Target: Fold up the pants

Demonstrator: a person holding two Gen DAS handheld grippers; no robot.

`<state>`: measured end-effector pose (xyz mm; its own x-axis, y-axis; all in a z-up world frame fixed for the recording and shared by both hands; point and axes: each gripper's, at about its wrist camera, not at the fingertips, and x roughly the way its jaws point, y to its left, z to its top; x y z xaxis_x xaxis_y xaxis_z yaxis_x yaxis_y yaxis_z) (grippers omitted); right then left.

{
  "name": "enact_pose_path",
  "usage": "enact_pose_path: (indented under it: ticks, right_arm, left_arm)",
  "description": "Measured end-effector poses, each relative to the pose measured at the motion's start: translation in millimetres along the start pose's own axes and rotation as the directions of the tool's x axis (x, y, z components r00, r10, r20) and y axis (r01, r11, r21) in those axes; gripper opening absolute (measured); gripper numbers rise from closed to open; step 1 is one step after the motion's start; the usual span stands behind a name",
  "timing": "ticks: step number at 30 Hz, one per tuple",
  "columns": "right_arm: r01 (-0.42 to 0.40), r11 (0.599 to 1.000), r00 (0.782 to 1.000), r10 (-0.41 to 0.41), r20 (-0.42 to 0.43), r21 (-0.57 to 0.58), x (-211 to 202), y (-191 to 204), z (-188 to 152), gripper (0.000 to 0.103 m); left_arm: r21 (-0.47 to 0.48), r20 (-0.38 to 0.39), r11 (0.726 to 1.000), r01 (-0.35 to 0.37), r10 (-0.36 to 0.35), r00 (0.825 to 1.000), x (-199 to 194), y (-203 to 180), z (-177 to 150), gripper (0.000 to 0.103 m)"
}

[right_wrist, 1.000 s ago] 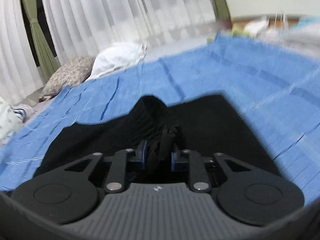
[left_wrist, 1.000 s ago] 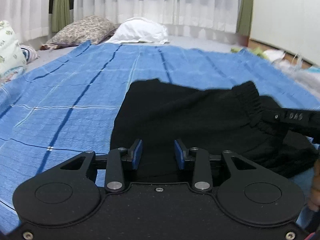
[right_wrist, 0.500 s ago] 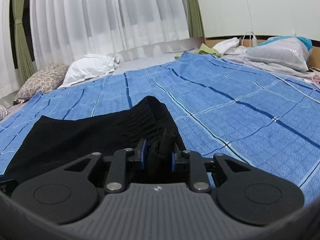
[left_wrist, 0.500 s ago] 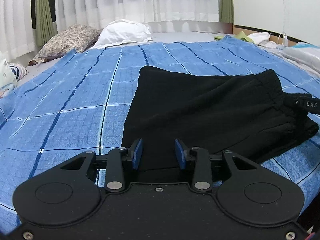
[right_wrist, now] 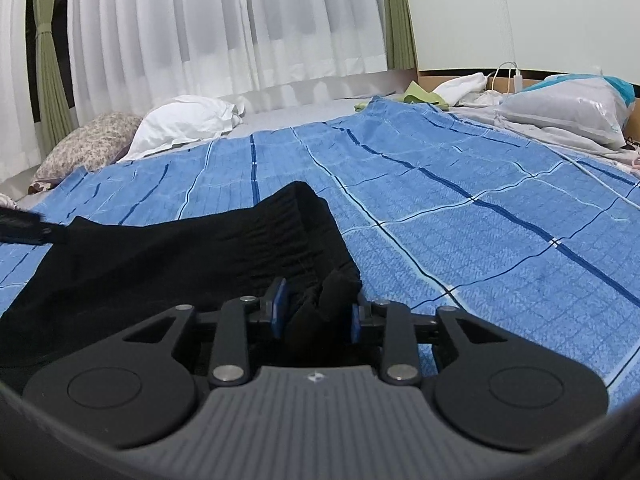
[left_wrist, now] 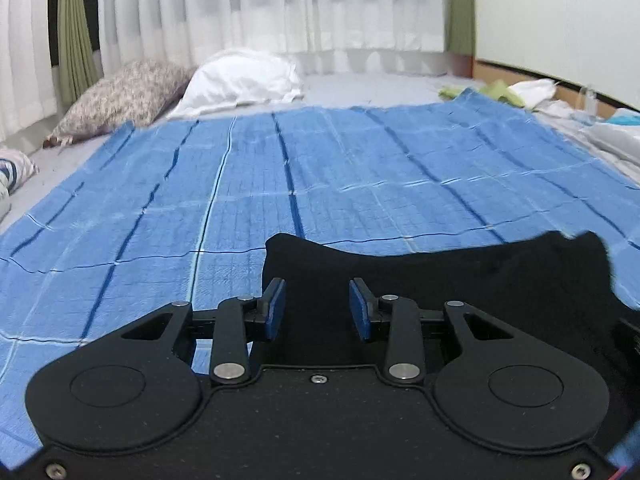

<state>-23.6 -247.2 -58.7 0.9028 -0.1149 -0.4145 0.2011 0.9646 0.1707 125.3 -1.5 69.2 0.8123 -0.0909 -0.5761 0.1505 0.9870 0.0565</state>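
Item: black pants (right_wrist: 168, 256), folded into a wide flat panel, lying on the blue checked blanket (right_wrist: 460, 216) spread over the bed; elastic waistband end toward the right, white pillow (right_wrist: 184, 124) well beyond the pants.

Right hand-held gripper (right_wrist: 316, 314): jaws opening; a bunched tuft of the waistband end sits between the pads, grip apparently slackening.

Left hand-held gripper (left_wrist: 316, 306): jaws partly open and closing, poised over the pants' left end; fabric shows behind the gap, none visibly pinched.

Step in hand, as judged: releasing after a fold. Handling note: let the tuft drop fully clear before drawing back, so it does not drag the layer askew; then flatten the bunched corner and align edges.
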Motion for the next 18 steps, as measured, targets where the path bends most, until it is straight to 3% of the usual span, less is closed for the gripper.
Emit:
enact_pose_path:
  ticks: [4, 10, 11, 15, 18]
  right_arm:
    - [-0.008, 1.0, 1.0, 0.008, -0.002, -0.002, 3, -2, 1, 0.038]
    - [-0.008, 1.0, 1.0, 0.008, -0.015, -0.014, 1, -2, 4, 0.041]
    - [-0.002, 1.0, 1.0, 0.002, -0.018, -0.024, -1, -3, 6, 0.054]
    - [0.019, 0.998, 1.0, -0.019, -0.002, -0.057, -15, -6, 14, 0.067]
    - [0.071, 0.992, 0.996, -0.064, 0.069, -0.102, -31, -6, 28, 0.078]
  left_arm:
    - [-0.019, -0.061, 0.999, -0.04, 0.039, 0.997, 39, 5, 4, 0.034]
    - [-0.049, -0.07, 0.997, -0.051, 0.048, 0.996, 60, 13, -8, 0.041]
    - [-0.054, -0.07, 0.997, -0.05, 0.046, 0.996, 62, 14, -8, 0.042]
    - [-0.078, -0.065, 0.996, -0.041, 0.036, 0.997, 65, 19, -12, 0.045]
    - [-0.09, -0.06, 0.995, -0.038, 0.033, 0.998, 67, 20, -14, 0.046]
